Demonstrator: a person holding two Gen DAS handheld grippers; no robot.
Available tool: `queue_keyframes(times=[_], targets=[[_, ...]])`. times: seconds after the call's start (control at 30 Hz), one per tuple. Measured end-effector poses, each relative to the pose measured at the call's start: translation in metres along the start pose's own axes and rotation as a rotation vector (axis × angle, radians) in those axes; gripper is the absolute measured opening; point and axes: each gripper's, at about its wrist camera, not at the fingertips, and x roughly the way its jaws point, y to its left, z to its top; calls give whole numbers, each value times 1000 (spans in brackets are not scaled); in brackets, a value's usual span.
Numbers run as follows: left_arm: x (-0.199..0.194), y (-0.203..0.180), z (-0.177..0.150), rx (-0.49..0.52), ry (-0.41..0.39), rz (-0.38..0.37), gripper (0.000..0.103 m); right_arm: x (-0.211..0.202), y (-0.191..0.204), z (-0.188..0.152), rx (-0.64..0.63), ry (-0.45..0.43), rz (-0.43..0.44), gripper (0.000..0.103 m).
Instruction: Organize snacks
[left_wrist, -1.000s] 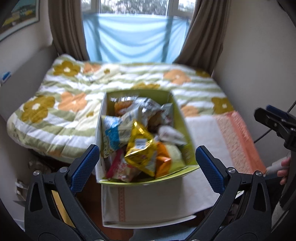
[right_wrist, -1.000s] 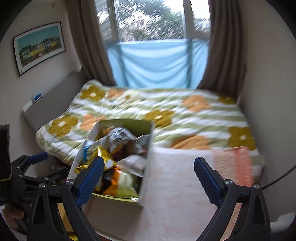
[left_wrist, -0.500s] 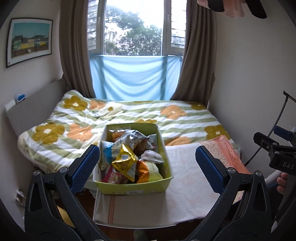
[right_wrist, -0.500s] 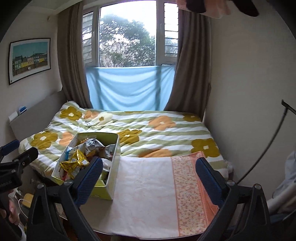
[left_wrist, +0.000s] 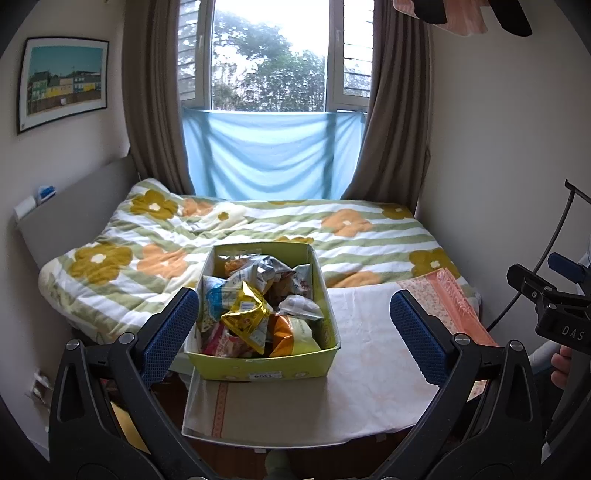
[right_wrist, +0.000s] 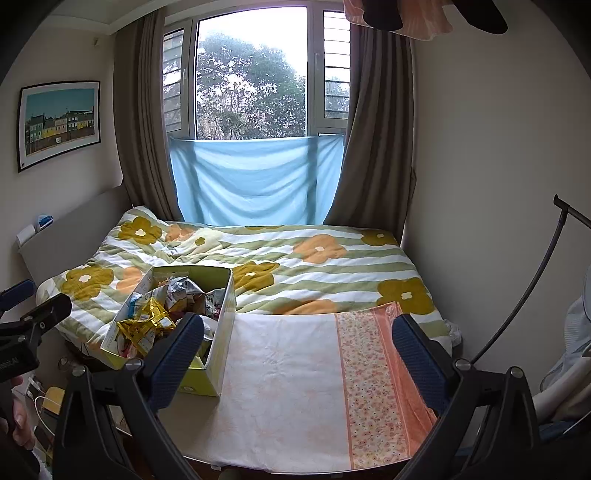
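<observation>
A yellow-green cardboard box (left_wrist: 258, 365) stands on a cloth-covered table (left_wrist: 369, 387), heaped with snack bags, a gold packet (left_wrist: 245, 323) on top. In the left wrist view my left gripper (left_wrist: 293, 325) is open, drawn back from the box, with nothing between its blue pads. In the right wrist view the box (right_wrist: 210, 369) sits at the left of the table and my right gripper (right_wrist: 297, 354) is open over the bare pale cloth (right_wrist: 280, 387), holding nothing. Each gripper shows at the edge of the other's view.
A bed with a flowered striped quilt (left_wrist: 258, 229) lies behind the table, under a window with a blue cloth (left_wrist: 269, 155). An orange patterned strip (right_wrist: 373, 369) runs down the cloth's right side. Walls stand close on both sides; a hand (left_wrist: 563, 365) shows at the right.
Both grippers have pulled back from the box and tilted up, so the box looks smaller and the window and walls have come into view. The box stays on the table.
</observation>
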Motion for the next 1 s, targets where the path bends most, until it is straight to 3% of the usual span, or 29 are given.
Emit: queue_keyframes(times=[1.0], targets=[[6, 0, -3, -6, 13, 13, 103, 1, 8, -2, -6, -7, -12, 102]])
